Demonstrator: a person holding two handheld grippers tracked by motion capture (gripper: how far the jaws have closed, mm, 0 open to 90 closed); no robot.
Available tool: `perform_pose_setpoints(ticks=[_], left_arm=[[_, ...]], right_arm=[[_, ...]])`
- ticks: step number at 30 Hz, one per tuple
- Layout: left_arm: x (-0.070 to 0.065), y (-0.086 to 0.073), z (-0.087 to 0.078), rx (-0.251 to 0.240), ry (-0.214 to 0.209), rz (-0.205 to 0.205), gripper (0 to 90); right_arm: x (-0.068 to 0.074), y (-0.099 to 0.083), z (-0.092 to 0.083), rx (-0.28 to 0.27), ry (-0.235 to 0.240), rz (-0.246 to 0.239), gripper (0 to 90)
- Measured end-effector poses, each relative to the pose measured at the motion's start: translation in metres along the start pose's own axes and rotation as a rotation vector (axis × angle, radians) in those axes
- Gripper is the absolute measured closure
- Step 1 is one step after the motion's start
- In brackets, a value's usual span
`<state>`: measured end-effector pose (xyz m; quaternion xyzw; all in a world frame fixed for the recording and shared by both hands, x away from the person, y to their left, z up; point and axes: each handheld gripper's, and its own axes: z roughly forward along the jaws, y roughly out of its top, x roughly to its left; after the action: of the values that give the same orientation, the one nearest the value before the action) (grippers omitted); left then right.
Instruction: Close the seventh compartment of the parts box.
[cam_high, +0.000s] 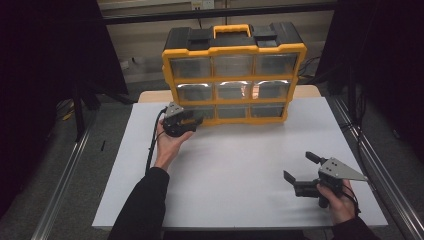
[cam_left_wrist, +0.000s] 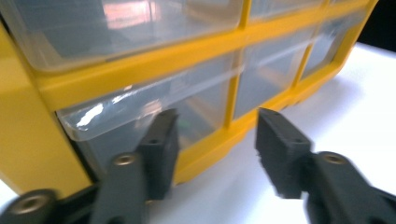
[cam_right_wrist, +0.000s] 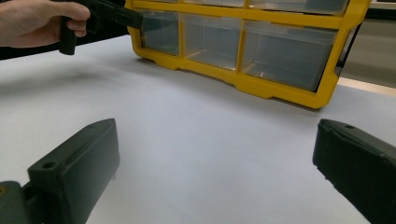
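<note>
Left tongs (cam_high: 192, 121) sit at the bottom-left drawer (cam_left_wrist: 154, 116) of the yellow organizer (cam_high: 233, 75); jaws partly apart, gripping nothing. The drawer front lies straight ahead of the tips, just beyond them, its long axis running across the jaws. Right tongs (cam_high: 299, 170) rest wide open and empty, well apart on the white bench (cam_high: 240, 165). Left hand is plainly nearer.

Lab or workshop recording station: white table (cam_high: 240, 165) framed by aluminium rails (cam_high: 65, 175), dark curtains (cam_high: 45, 65) at both sides, wall socket (cam_high: 202, 4) behind, cables (cam_high: 312, 65) on grey floor.
</note>
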<state>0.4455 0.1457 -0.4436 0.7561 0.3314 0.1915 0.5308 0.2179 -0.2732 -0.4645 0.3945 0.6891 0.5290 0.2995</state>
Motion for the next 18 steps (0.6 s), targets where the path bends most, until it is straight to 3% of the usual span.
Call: perform_pose_setpoints(ticks=[3, 4, 5, 9, 12, 14, 16, 17, 18], left_arm=[[-0.003, 0.003, -0.005, -0.008, 0.021, 0.010, 28.7], [-0.006, 0.003, -0.007, -0.020, 0.036, -0.010, 25.8], [-0.004, 0.004, -0.009, -0.024, 0.018, 0.014, 22.6], [-0.007, 0.007, -0.017, -0.018, 0.030, 0.032, 10.2], [-0.008, 0.005, -0.023, -0.018, 0.030, 0.024, 6.1], [-0.008, 0.003, -0.028, -0.020, 0.037, 0.047, 3.9], [-0.009, 0.000, -0.032, -0.028, 0.014, 0.037, 4.0], [-0.010, -0.001, -0.035, -0.030, 0.039, 0.037, 3.9], [-0.010, -0.003, -0.037, -0.041, 0.023, 0.029, 3.7]], right_arm=[[0.000, 0.000, 0.000, -0.001, -0.003, 0.007, 0.4], [0.000, 0.000, 0.000, 0.000, -0.003, 0.008, 0.4], [0.000, 0.000, 0.000, -0.001, -0.002, 0.006, 0.4], [0.000, 0.000, 0.000, 0.003, 0.001, 0.000, 0.4], [0.000, 0.000, -0.001, 0.002, -0.001, 0.003, 0.4], [0.000, 0.000, -0.001, 0.002, -0.001, 0.002, 0.4], [0.000, 0.000, -0.001, 0.004, 0.000, -0.001, 0.4], [0.000, 0.000, -0.001, 0.004, 0.000, -0.002, 0.4], [0.000, 0.000, -0.001, 0.004, 0.000, -0.001, 0.4]])
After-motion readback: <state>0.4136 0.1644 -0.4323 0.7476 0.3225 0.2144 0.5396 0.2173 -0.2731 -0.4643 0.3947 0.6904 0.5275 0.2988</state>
